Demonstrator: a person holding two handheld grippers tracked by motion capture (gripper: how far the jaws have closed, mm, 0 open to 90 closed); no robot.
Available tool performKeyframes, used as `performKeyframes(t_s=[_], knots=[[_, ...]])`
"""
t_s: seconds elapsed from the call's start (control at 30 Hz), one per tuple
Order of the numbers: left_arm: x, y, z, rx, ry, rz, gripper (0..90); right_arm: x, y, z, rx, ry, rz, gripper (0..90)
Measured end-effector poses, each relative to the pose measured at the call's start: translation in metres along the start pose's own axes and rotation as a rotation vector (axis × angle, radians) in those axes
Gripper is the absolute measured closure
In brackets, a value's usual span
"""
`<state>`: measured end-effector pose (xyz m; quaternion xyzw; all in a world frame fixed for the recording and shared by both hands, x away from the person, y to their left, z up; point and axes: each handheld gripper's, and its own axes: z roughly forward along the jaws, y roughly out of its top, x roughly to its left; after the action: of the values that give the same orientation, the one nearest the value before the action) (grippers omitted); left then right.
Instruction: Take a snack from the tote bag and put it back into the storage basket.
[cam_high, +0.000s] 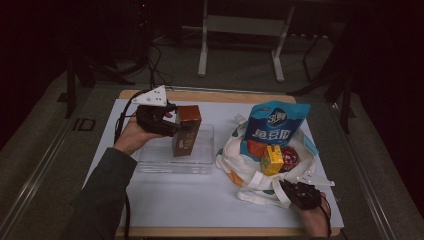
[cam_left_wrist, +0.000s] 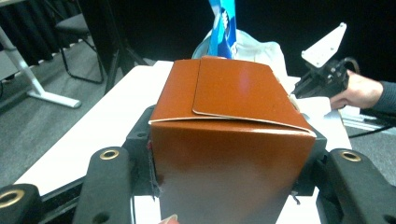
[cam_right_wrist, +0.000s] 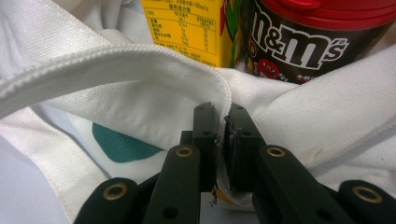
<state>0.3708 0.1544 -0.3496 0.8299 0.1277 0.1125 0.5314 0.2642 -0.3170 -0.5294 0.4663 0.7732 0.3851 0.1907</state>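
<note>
So the job looks about halfway: unpacking the white cloth bag (cam_high: 250, 172) into the clear plastic tray (cam_high: 200, 165).

Big to small: the table w/ its smooth white top (cam_high: 165, 200), then the soft, floppy bag, pinched at its thick stitched edge by the right tongs (cam_right_wrist: 223, 122), jaws nearly shut on the cloth. Behind those tongs, inside the bag, sit a shiny blue snack bag (cam_high: 272, 127), a round candy tub w/ red lid (cam_right_wrist: 308, 32) & a yellow juice box (cam_right_wrist: 187, 28), so 3 things are left.

The left tongs (cam_high: 176, 131) hold the brown cardboard box (cam_left_wrist: 231, 140) by its flat sides, jaws mid-wide, just over the tray.
</note>
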Motion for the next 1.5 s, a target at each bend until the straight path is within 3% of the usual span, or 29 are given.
performKeyframes(t_s=[0.5, 0.73, 0.97, 1.0, 1.17, 1.37, 1.5], knots=[[0.006, -0.018, -0.015, 0.064, 0.041, -0.003, 42.9, 0.000, 0.000, 0.000, 0.001, -0.002, -0.001, 83.8], [0.009, -0.027, -0.014, 0.132, 0.047, -0.004, 42.8, 0.000, 0.000, 0.000, 0.000, -0.002, -0.001, 83.8], [0.011, -0.036, -0.007, 0.206, 0.041, -0.010, 42.7, 0.000, 0.000, 0.000, 0.000, -0.002, -0.002, 83.8], [0.012, -0.039, -0.002, 0.235, 0.036, -0.010, 42.7, 0.000, 0.000, 0.000, 0.000, -0.002, -0.002, 83.8], [0.010, -0.046, 0.013, 0.282, -0.004, -0.008, 42.7, 0.000, 0.000, 0.000, -0.001, -0.001, -0.003, 83.8], [0.007, -0.045, 0.023, 0.276, -0.020, -0.004, 42.3, 0.000, 0.000, 0.000, -0.001, -0.001, -0.002, 83.8], [0.004, -0.049, 0.034, 0.231, -0.029, -0.027, 40.9, 0.000, 0.000, 0.000, 0.000, -0.002, -0.002, 83.8]])
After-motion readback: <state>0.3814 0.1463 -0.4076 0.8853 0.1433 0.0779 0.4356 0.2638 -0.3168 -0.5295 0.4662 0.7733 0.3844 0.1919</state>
